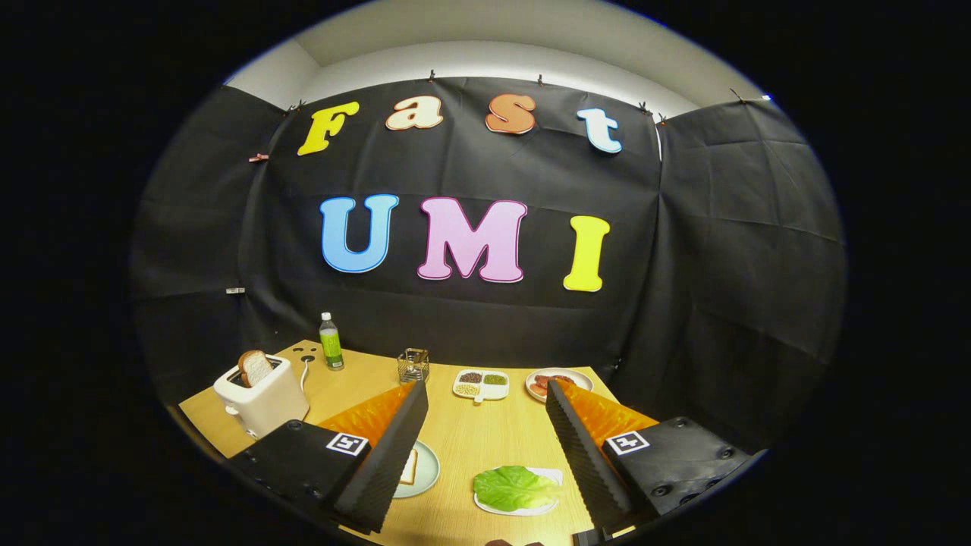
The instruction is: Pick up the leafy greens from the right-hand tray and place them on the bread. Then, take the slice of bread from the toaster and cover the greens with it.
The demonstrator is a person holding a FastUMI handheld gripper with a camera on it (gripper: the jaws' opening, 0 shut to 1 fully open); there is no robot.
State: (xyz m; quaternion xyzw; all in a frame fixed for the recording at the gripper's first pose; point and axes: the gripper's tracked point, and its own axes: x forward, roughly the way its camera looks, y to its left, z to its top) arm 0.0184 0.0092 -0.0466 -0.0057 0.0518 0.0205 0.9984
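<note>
Gripper (pixel 485 440): raised over a light wooden table (pixel 470 440), fingers spread wide apart, nothing between them. Leafy greens (pixel 514 487): one lettuce leaf lying on a small white tray (pixel 551 476), on the table between the fingers, closer to the right one. Bread slice (pixel 410 466): flat on a pale round plate (pixel 426 469), just beside the left finger and partly hidden by it. Toaster (pixel 262 394): white, at the table's left side, a second slice of bread (pixel 255 367) standing up from its slot. Beyond the fingers, along the far edge: green-labelled bottle (pixel 330 342), wire holder (pixel 413 365), divided dish (pixel 481 384), plate of red food (pixel 557 382).
</note>
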